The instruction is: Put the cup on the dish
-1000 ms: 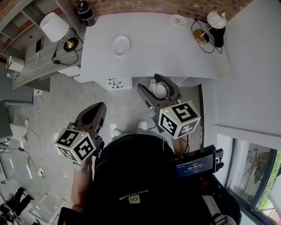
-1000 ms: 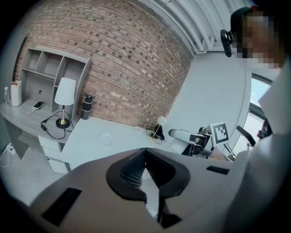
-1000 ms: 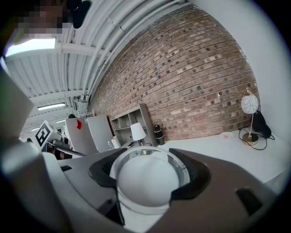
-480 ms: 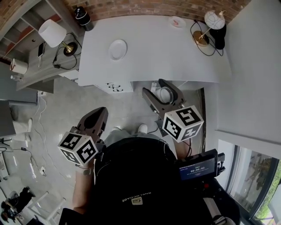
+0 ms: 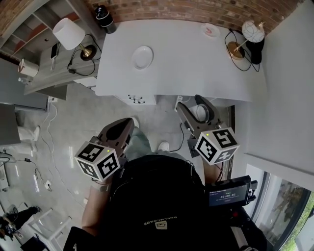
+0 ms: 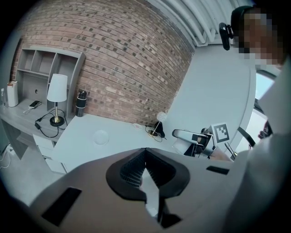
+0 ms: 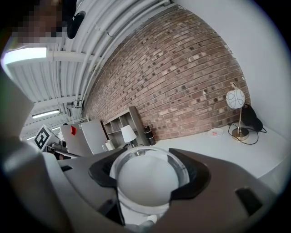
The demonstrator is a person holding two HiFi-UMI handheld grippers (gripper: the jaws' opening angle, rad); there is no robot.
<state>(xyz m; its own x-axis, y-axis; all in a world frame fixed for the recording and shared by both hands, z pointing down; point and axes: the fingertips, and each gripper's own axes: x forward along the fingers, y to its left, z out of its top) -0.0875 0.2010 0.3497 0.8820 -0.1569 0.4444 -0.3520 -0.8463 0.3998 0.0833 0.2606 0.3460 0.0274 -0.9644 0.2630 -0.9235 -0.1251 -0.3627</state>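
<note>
A white dish (image 5: 143, 57) lies on the white table (image 5: 196, 63), toward its far left. My right gripper (image 5: 192, 102) hangs just off the table's near edge, shut on a white cup (image 5: 200, 112). Its jaws have just tightened slightly on the cup. In the right gripper view the cup (image 7: 148, 179) fills the space between the jaws of the right gripper (image 7: 149, 159), its mouth facing the camera. My left gripper (image 5: 128, 121) hangs over the floor at the left, shut and empty. From the left gripper (image 6: 145, 150) the dish (image 6: 100, 136) shows far ahead.
On the table's far side stand a dark bottle (image 5: 104, 12), a small pink-marked saucer (image 5: 211, 30) and a globe lamp (image 5: 252, 30) with its cable. A side desk holds a white-shade lamp (image 5: 70, 33) and a phone (image 5: 55, 49). A drawer unit (image 5: 137, 99) sits under the table.
Both grippers have shifted right and lower in the head view. The right one keeps the cup. The left one stays shut.
</note>
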